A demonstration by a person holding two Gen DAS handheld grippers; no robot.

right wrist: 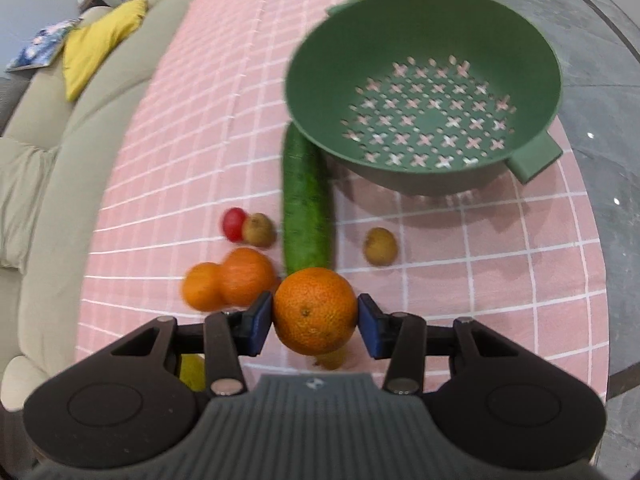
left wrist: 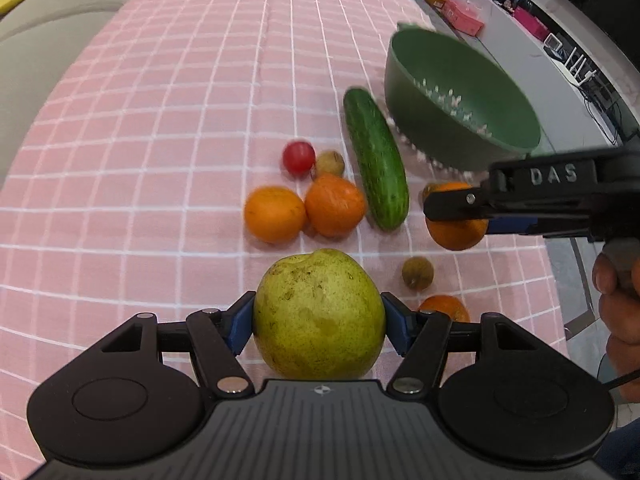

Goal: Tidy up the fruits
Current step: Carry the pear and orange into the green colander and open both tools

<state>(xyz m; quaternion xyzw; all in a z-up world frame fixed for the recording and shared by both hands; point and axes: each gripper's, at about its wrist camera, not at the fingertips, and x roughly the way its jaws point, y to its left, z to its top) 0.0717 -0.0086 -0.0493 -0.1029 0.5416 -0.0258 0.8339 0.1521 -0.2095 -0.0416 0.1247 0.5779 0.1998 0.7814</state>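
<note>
My left gripper [left wrist: 319, 316] is shut on a large green pear [left wrist: 319, 312], held above the pink checked tablecloth [left wrist: 160, 120]. My right gripper [right wrist: 315, 318] is shut on an orange [right wrist: 315, 310] and holds it above the cloth; in the left wrist view the right gripper [left wrist: 456, 210] shows with that orange [left wrist: 456, 232] near the green colander [left wrist: 460, 96]. The colander [right wrist: 424, 88] stands empty ahead of the right gripper. A cucumber [right wrist: 306, 200] lies beside it.
On the cloth lie two oranges [left wrist: 274, 214] [left wrist: 334, 204], a red tomato [left wrist: 298, 157], small brown fruits [left wrist: 330, 163] [left wrist: 417, 273] and another orange [left wrist: 444, 307]. A beige sofa [right wrist: 48, 140] with a yellow cushion [right wrist: 100, 44] runs along the left. The cloth's edge is at the right.
</note>
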